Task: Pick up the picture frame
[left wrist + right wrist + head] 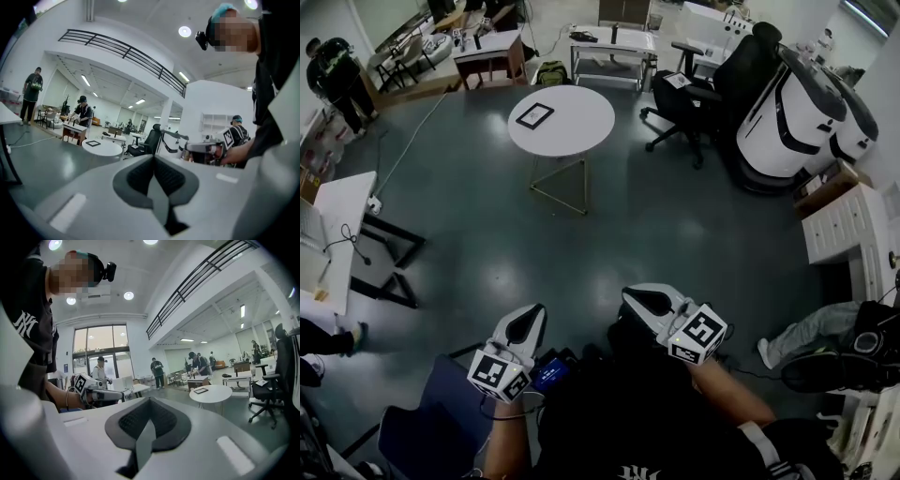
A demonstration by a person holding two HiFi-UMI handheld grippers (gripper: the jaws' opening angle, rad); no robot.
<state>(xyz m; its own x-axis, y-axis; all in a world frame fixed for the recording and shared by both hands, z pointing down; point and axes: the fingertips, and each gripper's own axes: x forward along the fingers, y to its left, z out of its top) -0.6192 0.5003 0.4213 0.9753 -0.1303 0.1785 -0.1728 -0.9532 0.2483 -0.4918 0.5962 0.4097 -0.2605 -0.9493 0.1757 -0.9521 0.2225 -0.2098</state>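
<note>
Far beyond right gripper (pixel 634 298), picture frame (pixel 534 115)

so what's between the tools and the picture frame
Only bare grey floor, seen in the head view; the picture frame lies on the round white table beyond it.

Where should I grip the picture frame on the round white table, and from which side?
Probably one border bar of the picture frame, pinched from above: it lies flat on the round table, nearer its left rim in the head view, so approach from there.
</note>
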